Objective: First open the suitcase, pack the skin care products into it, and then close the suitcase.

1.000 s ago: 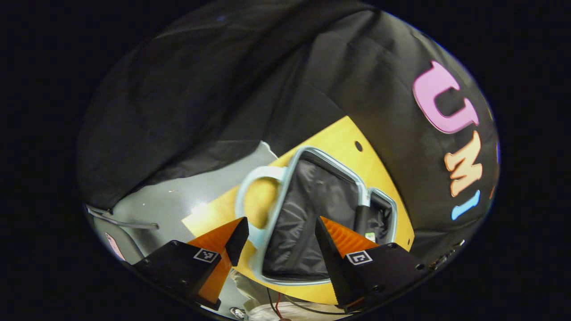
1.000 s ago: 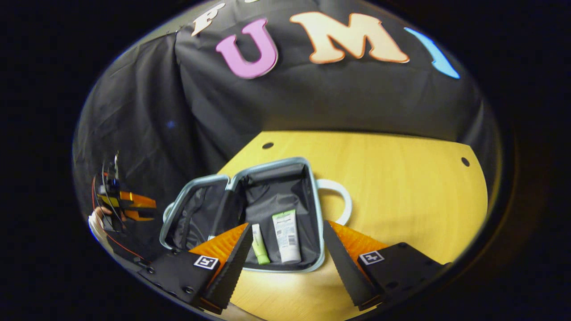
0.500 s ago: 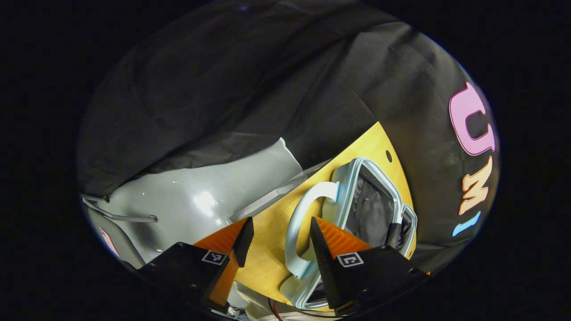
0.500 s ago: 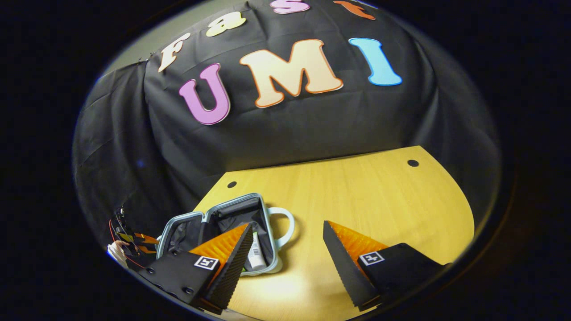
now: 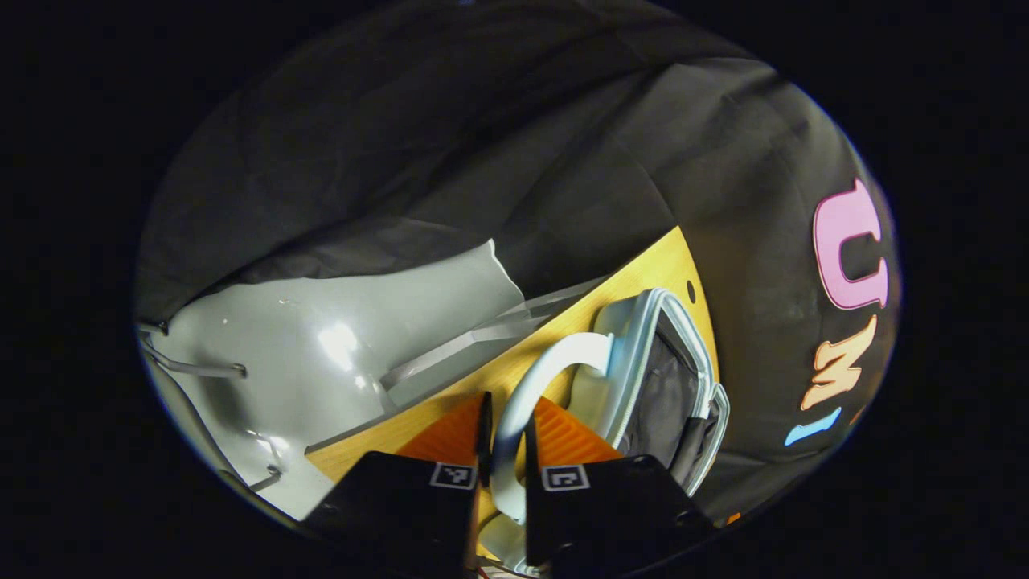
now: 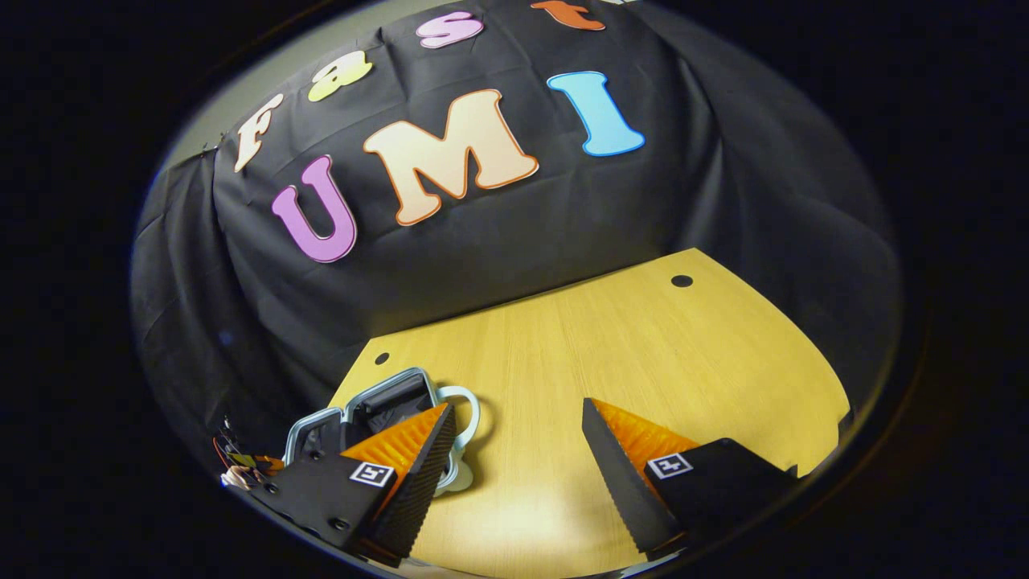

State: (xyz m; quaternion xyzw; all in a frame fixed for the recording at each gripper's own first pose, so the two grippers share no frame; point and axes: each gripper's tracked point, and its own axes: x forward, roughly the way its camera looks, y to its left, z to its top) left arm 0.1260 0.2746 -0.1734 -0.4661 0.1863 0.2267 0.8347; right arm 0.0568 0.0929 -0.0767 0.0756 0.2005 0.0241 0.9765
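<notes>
Presently, my yellow wooden table carries the pale-blue hard-shell suitcase near its left edge, lid raised, dark lining showing. My left gripper is clamped on the suitcase's curved pale-blue handle, both fingers pressing it. My right gripper hangs over bare tabletop just right of the case, jaws wide apart, holding nothing.
</notes>
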